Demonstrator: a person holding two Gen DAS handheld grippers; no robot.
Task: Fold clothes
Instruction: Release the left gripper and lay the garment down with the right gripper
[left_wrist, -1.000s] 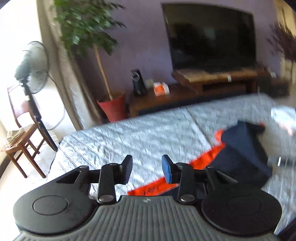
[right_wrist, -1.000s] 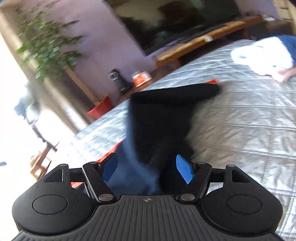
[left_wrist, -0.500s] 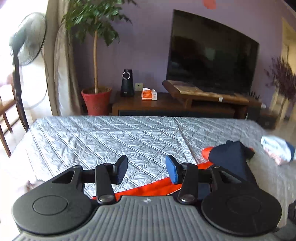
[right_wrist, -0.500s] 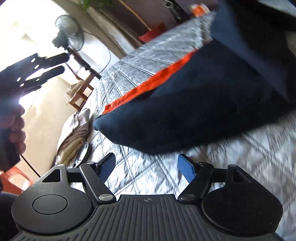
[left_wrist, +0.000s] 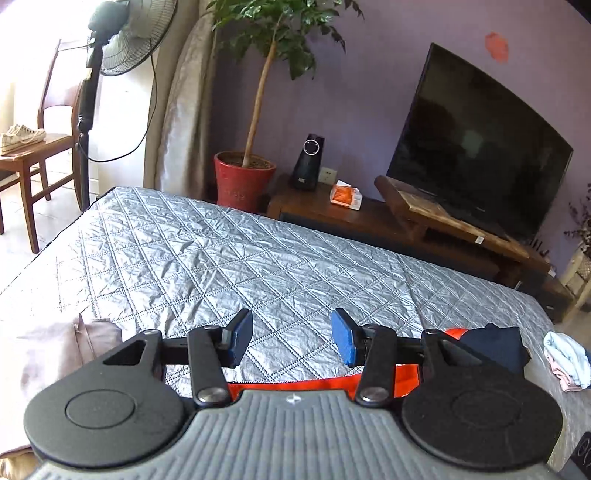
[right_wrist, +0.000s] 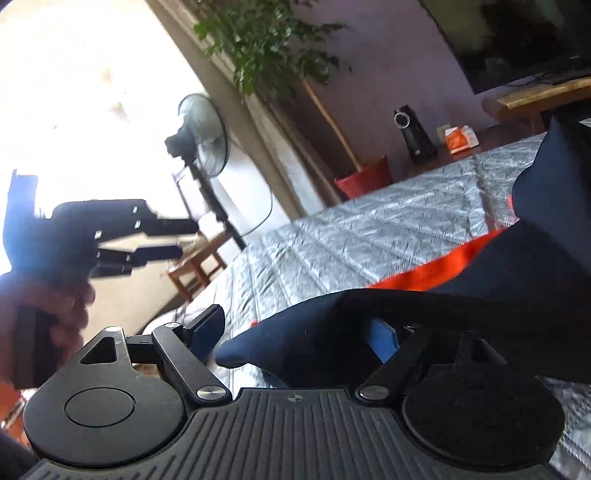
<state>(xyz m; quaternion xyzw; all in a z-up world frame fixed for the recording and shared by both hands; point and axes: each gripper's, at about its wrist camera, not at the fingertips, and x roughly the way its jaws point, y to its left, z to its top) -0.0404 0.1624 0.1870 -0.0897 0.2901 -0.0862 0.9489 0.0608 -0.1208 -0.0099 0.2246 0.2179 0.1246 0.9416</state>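
Opening right gripper (right_wrist: 295, 338) around navy garment (right_wrist: 480, 280)

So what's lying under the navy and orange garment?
The silver quilted cover lies under the navy and orange garment. Anything beneath the fabric itself is covered.

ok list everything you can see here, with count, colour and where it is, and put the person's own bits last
quilted cover: one, silver grey, spread over the bed
garment: one, navy with orange, on the cover at the near right
small clothes: a heap, white and pink, far right on the cover
television: one, black, on the wooden stand
potted plant: one, green in a red pot, by the wall
fan: one, black, by the window
chair: one, brown, pale shoes on it
left gripper: black, blue pads, open, nothing between them
right gripper: black, jaws opening, a garment fold between them
hand: one, holding the left gripper
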